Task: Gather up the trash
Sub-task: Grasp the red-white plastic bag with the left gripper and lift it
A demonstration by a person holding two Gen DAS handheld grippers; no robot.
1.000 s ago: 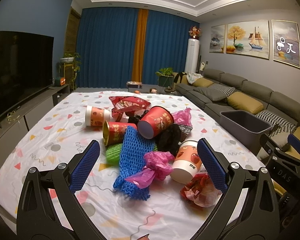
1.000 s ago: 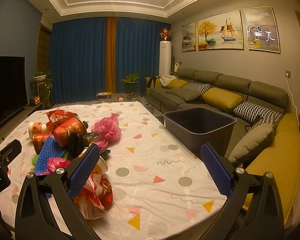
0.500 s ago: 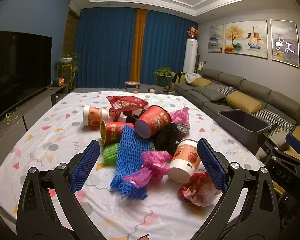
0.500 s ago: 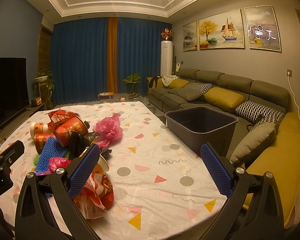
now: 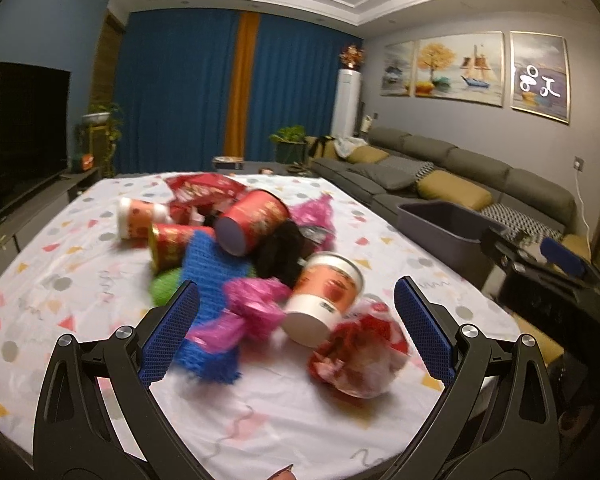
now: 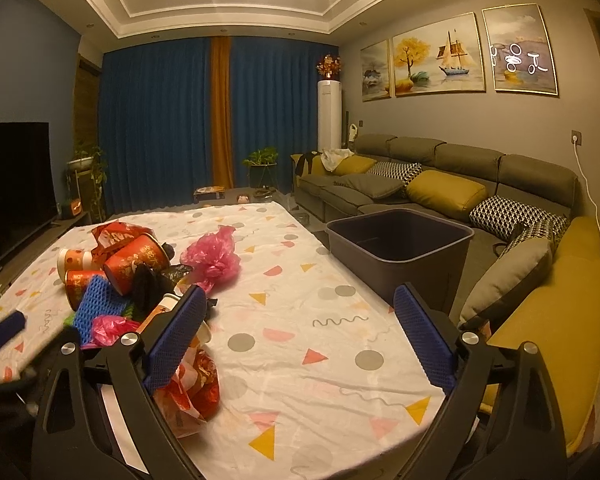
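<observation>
Grippers frame a table strewn with trash in a living room. The left gripper [image 5: 296,332] hangs low over the near edge of the table [image 5: 80,300], its 2 blue-padded jaws spread wide and holding nothing; between them, just ahead, lie a crumpled red-and-white wrapper [image 5: 358,358], a pink plastic bag [image 5: 252,312] and a blue mesh sleeve [image 5: 210,280]. The right gripper [image 6: 300,338] is level over the table's right side, jaws likewise wide and empty, its left pad in front of the same wrapper [image 6: 194,390].

Behind the wrapper, a white-and-orange paper cup [image 5: 324,294] lies tipped on its side, touching a black crumpled item [image 5: 278,254]. A green mesh piece [image 5: 164,288] pokes out beside the blue sleeve. Farther back, a red paper cup [image 5: 252,222] rests on the heap, with a red can [image 5: 170,242], another white-and-orange cup [image 5: 138,216], a second pink bag [image 6: 214,258] and a red foil packet [image 5: 202,190] around it. Printing on the cups and packet is too blurred to read.

A gray bin [image 6: 400,250] stands just beside the table's right edge, between table and sofa [image 6: 440,176]. Beyond are blue curtains [image 6: 160,120] and 3 framed paintings [image 6: 440,64], one showing a sailing ship.
</observation>
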